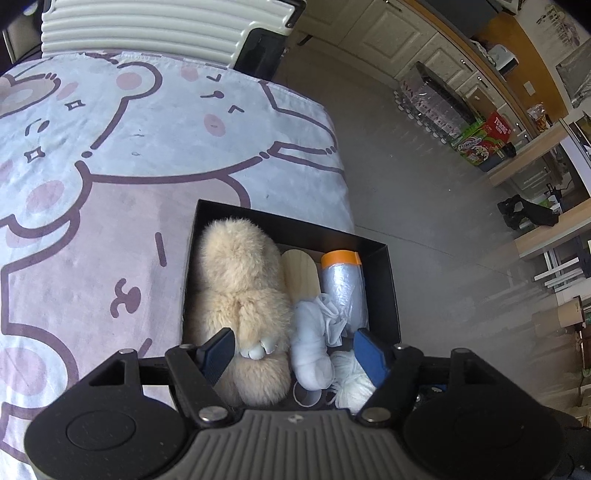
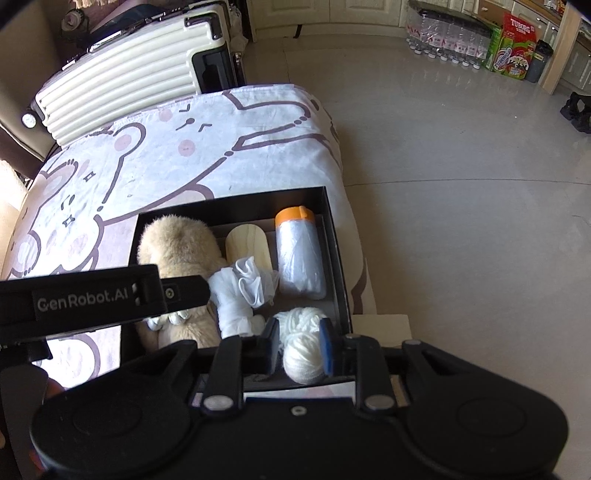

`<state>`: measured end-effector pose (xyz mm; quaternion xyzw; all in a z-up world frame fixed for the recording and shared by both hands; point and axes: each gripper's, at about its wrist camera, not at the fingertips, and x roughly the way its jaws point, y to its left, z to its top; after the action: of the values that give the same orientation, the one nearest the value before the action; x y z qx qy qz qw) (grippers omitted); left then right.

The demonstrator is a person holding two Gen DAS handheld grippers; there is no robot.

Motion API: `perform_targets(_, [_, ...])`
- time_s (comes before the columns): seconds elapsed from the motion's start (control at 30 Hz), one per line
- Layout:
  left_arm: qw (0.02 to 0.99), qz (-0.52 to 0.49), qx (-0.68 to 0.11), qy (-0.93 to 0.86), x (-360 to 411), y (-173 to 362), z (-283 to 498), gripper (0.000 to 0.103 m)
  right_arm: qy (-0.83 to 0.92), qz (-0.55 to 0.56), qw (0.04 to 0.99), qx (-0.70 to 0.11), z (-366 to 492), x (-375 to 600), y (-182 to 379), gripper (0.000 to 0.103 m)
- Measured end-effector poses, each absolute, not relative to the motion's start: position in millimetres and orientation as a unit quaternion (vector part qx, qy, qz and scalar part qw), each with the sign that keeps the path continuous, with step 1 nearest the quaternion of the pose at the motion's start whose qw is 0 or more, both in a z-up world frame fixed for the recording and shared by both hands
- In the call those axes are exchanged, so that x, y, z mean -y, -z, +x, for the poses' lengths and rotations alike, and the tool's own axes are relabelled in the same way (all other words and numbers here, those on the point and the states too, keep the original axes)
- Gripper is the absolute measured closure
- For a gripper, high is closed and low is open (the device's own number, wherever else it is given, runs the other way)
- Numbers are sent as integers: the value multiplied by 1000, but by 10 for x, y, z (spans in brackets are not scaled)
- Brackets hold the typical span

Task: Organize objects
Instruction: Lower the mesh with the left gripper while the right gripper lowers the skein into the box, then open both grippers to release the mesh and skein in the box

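Note:
A black box (image 1: 388, 280) (image 2: 332, 229) sits at the right edge of a bed. It holds a beige plush toy (image 1: 236, 273) (image 2: 177, 243), a wooden oval piece (image 1: 299, 273) (image 2: 249, 243), a plastic roll with an orange cap (image 1: 343, 288) (image 2: 299, 254), a white cloth bundle (image 1: 314, 339) (image 2: 240, 295) and a white yarn ball (image 1: 351, 384) (image 2: 303, 350). My left gripper (image 1: 295, 350) is open above the plush toy and cloth. My right gripper (image 2: 299, 343) has its pads on both sides of the yarn ball, over the box's near right corner.
The bed wears a cartoon bear sheet (image 1: 110, 155) (image 2: 147, 147). A cream suitcase (image 1: 159, 26) (image 2: 125, 74) stands beyond it. The tiled floor (image 2: 461, 184) lies to the right, with bottled water packs (image 2: 447, 33) and cartons (image 2: 513, 48) by the cabinets.

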<state>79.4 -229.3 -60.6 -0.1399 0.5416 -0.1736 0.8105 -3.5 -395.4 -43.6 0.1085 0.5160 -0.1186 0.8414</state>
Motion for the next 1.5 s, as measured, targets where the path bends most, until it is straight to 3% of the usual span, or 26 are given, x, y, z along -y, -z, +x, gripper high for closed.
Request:
perform_targets(0.77, [890,-8,-432,145,1818,-280,159,31,121,136,896,-404,-567,3737,-235,78])
perform_targets(0.9, [895,-10,-426,129,1669,-342,137,25,137,123,901,-393,-620,3706,-322,73])
perform_targets(1.0, [896,-4,-429,116,1607,-337,130,16,141,113,904,-388,-645,3673,-362,67])
perform_targets(1.27, [896,5,-435,92,1489,-314,135,3,173,91,900,-389,-680,3626,-376,29])
perform_targets(1.5, [896,25,-434,90,1492,-278,132,0,189,75,893,-401,-696,3627,-325,16])
